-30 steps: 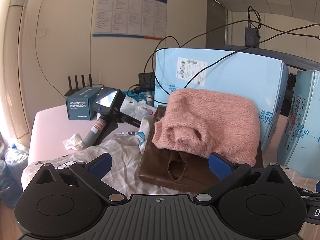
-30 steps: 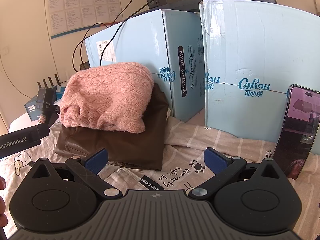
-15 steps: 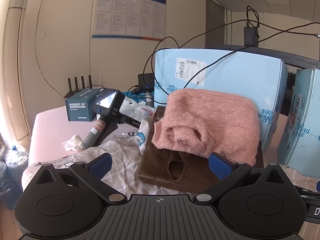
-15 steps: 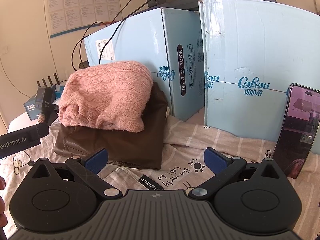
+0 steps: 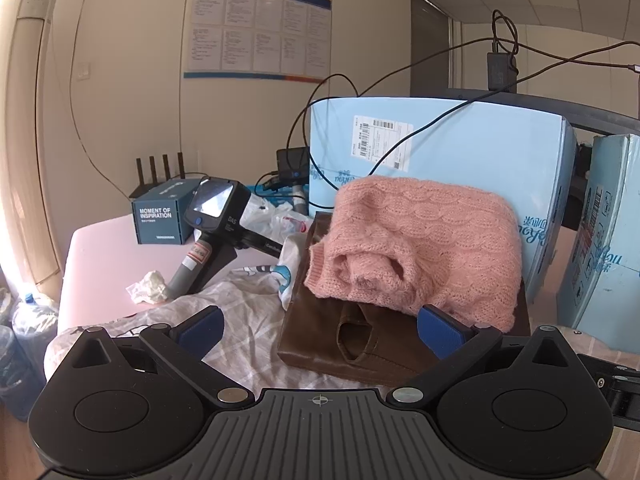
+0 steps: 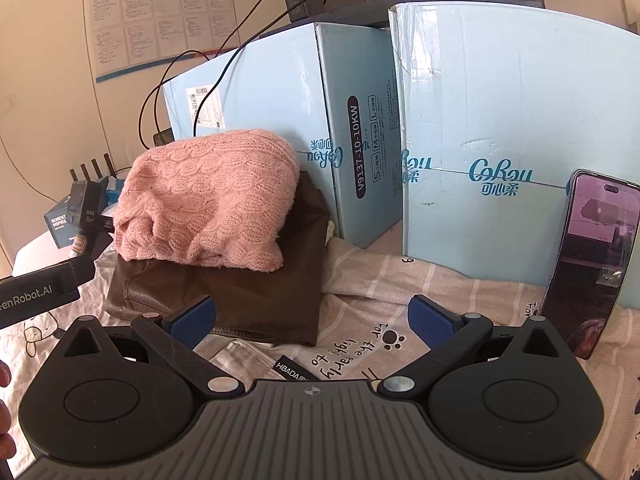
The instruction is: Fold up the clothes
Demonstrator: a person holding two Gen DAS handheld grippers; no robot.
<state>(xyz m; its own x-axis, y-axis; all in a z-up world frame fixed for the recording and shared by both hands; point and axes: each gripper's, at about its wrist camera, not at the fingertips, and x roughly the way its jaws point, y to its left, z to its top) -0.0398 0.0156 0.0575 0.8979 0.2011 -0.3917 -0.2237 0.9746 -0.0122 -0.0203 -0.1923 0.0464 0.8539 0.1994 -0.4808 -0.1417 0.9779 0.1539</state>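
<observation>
A folded pink knit sweater [image 5: 424, 240] lies on top of a folded brown leather garment [image 5: 360, 344]; both also show in the right wrist view, the sweater [image 6: 208, 196] over the brown garment [image 6: 256, 292]. They rest on a white printed sheet [image 5: 240, 312] that also shows in the right wrist view [image 6: 360, 344]. My left gripper [image 5: 320, 328] is open and empty, just in front of the stack. My right gripper [image 6: 312, 320] is open and empty, in front of the stack's right corner. The left gripper's body [image 6: 40, 292] shows at the right view's left edge.
Light blue cardboard boxes [image 6: 500, 152] stand right behind the stack, also in the left view [image 5: 440, 148]. A phone [image 6: 592, 256] leans on the right box. A handheld scanner [image 5: 208, 220], a dark box [image 5: 160, 220], crumpled tissue [image 5: 148, 288] and cables sit at the left.
Both grippers have barely shifted; the stack sits slightly lower and closer in the right wrist view. Nothing was grasped or let go.
</observation>
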